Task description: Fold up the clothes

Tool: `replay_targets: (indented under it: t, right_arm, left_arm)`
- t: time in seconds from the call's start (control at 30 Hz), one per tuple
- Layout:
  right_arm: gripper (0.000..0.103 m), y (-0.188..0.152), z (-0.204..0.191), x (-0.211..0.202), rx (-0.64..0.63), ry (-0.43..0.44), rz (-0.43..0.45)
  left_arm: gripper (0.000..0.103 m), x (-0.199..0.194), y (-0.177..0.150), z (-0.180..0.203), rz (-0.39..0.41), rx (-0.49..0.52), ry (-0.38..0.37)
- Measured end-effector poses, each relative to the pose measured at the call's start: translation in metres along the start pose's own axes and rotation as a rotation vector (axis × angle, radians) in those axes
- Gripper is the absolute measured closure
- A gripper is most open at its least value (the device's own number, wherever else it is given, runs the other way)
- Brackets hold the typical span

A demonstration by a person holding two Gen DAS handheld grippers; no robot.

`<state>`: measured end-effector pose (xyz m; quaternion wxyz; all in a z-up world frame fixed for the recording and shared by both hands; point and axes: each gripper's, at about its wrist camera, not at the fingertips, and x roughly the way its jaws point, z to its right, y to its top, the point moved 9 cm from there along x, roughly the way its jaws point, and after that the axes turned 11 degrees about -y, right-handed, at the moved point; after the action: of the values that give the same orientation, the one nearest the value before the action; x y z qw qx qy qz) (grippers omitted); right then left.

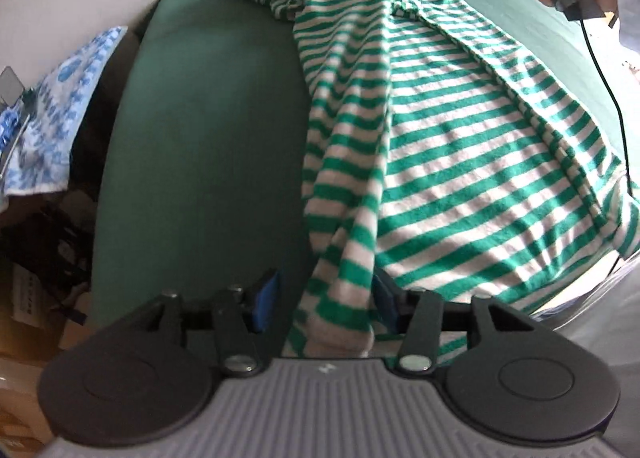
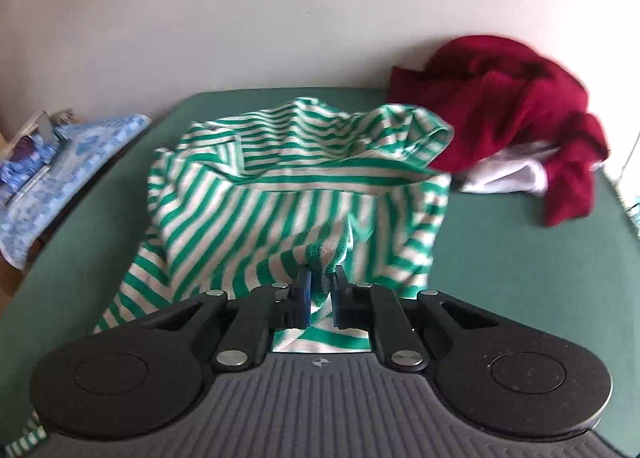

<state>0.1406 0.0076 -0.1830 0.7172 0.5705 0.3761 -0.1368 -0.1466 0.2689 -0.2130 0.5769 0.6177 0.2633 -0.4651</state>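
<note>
Striped shirt (image 2: 280, 193) on green table (image 2: 520, 258), clenched in right hand-held gripper (image 2: 320, 290), left hand-held gripper (image 1: 326, 298) released around its hem.

no readable text; label on box (image 1: 28, 298) too blurred.

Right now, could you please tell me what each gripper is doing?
Left gripper: open, a fold of the striped shirt lying between its fingers.
Right gripper: shut on the shirt.
</note>
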Motion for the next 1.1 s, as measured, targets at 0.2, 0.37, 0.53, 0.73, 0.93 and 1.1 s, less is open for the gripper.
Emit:
replay_targets:
  t: [0.2,0.37,0.53,0.73,0.93,1.1]
  right_arm:
    - [0.080,-0.029,0.002,0.016,-0.057,-0.134,-0.119]
    - [0.060,-0.034,-0.022,-0.045,0.063,-0.014,-0.049]
    - [0.059,-0.060,-0.056,-0.036,0.256,0.165,-0.187]
    - [0.070,-0.068,-0.067,-0.005,0.391,0.186,-0.225]
    - [0.103,-0.046,-0.072,-0.005,0.424,0.241,-0.222]
    - [0.103,-0.023,-0.066,-0.021,0.402,0.289,-0.158]
  left_arm:
    - [0.046,-0.009,-0.012,0.003,0.013,0.023,-0.018]
    - [0.049,-0.014,-0.020,0.003,0.035,0.015,-0.050]
    - [0.065,-0.015,-0.024,0.011,0.049,0.042,-0.082]
    - [0.068,-0.023,-0.032,0.011,0.040,0.043,-0.076]
    - [0.096,-0.041,-0.029,0.023,0.079,0.044,-0.002]
    - [0.095,-0.062,-0.027,0.055,0.114,0.034,-0.037]
